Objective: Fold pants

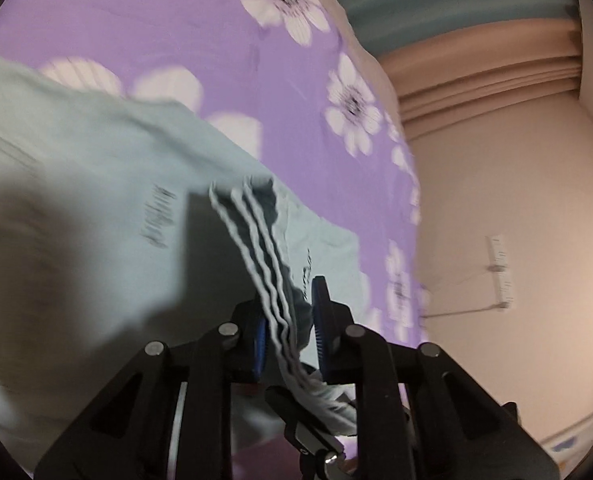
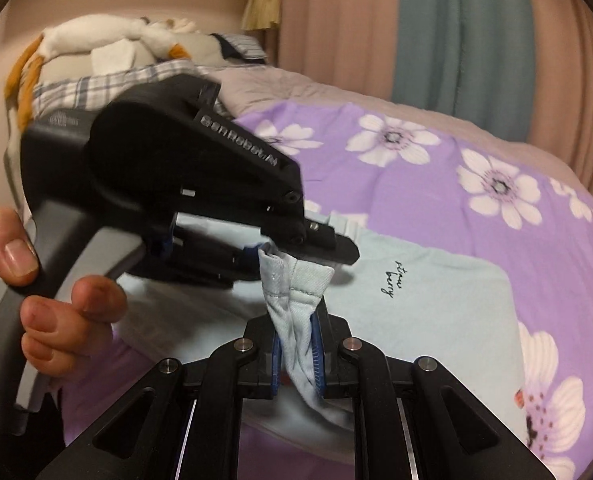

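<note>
Pale mint-grey pants [image 1: 108,184] lie on a purple flowered bedsheet [image 1: 200,20]. My left gripper [image 1: 288,320] is shut on a bunched edge of the pants with dark and white stripes [image 1: 256,232], lifted off the bed. My right gripper [image 2: 298,344] is shut on a stitched hem of the pants [image 2: 296,292], held up just below the left gripper's body [image 2: 184,184]. The rest of the pants [image 2: 436,312] lie flat on the bed, with small black script printed on them [image 2: 394,278].
A hand [image 2: 52,312] holds the left gripper's handle. Pillows, a plaid cloth and a plush toy [image 2: 108,40] are piled at the bed's head. Pink and teal curtains [image 2: 456,32] hang behind the bed. A beige wall [image 1: 496,220] stands to the right.
</note>
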`<state>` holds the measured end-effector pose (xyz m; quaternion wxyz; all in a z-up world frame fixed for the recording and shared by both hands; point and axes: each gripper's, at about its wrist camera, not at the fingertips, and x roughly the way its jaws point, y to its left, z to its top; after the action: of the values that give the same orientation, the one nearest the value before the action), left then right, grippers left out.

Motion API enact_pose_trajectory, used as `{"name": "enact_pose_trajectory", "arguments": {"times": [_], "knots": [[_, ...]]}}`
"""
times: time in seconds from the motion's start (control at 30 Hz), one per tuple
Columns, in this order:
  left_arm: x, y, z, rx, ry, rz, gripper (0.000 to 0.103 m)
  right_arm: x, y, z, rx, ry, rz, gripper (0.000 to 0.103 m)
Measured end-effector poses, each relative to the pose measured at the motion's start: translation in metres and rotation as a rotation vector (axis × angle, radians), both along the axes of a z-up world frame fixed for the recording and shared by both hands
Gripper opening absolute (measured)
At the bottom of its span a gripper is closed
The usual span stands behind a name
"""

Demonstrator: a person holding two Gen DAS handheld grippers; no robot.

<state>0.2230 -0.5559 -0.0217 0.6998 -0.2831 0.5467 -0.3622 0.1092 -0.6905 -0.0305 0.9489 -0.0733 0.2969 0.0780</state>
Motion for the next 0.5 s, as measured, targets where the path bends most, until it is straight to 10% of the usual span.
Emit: {"name": "enact_pose_trajectory", "arguments": {"times": [0.13, 0.33, 0.5], "knots": [[0.011, 0.009, -0.027, 0.148, 0.062, 0.018, 0.029, 0.02, 0.014, -0.025, -0.007, 0.124, 0.019, 0.018], [0.005, 0.029, -0.012, 0.178, -0.017, 0.032, 0.037, 0.012, -0.012, -0.022, 0.186, 0.233, 0.065, 0.044], [-0.006, 0.022, 0.007, 0.14, -0.077, -0.007, 0.04, -0.006, -0.069, 0.001, 0.398, 0.215, 0.01, 0.045]]}}
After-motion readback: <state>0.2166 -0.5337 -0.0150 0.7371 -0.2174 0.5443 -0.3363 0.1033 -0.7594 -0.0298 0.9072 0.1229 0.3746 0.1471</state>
